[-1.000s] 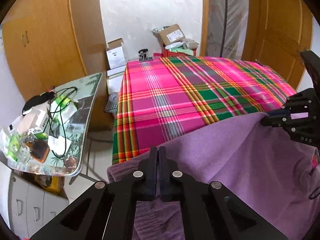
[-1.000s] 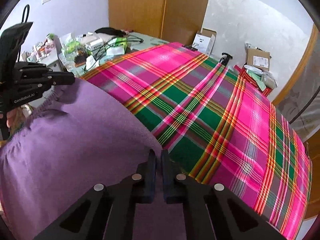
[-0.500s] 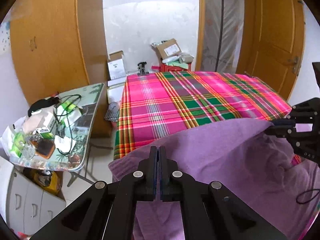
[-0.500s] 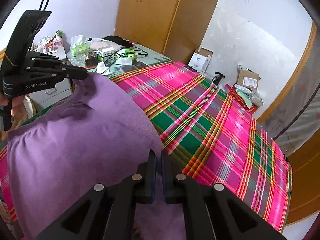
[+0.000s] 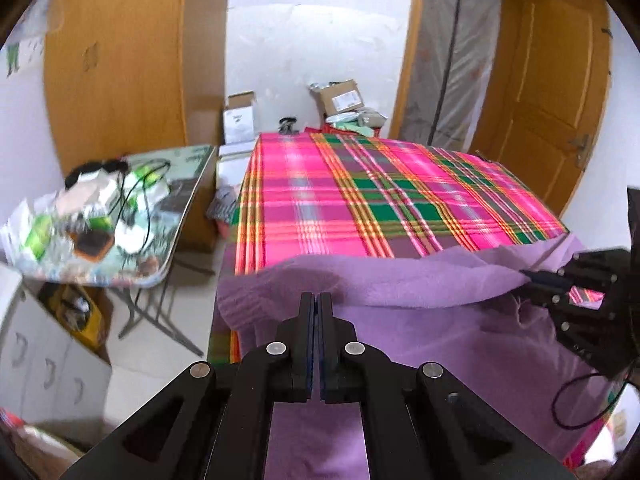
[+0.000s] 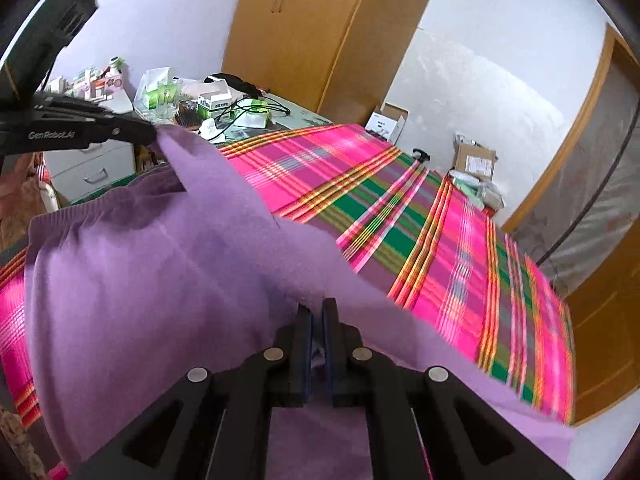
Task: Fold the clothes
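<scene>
Fabric of a soft purple knit garment (image 5: 440, 320) hangs stretched between both claws, draped over the near end of a bed covered by a pink, green and orange plaid sheet (image 5: 380, 200). The left gripper (image 5: 319, 300) is pinched tight on one edge; the right gripper (image 6: 318, 312) is clamped on the other. Beyond the left claw, to its left, stands a cluttered glass-topped folding table (image 5: 176, 240).

Left gripper (image 5: 316, 300) angled downward, jaws pressed together, pinching purple garment (image 5: 420, 320) at its edge. Right gripper (image 6: 318, 308) likewise tilted down, jaws nearly closed, clamped on same cloth. Both raised side by side, well apart, each visible in the other's view.
</scene>
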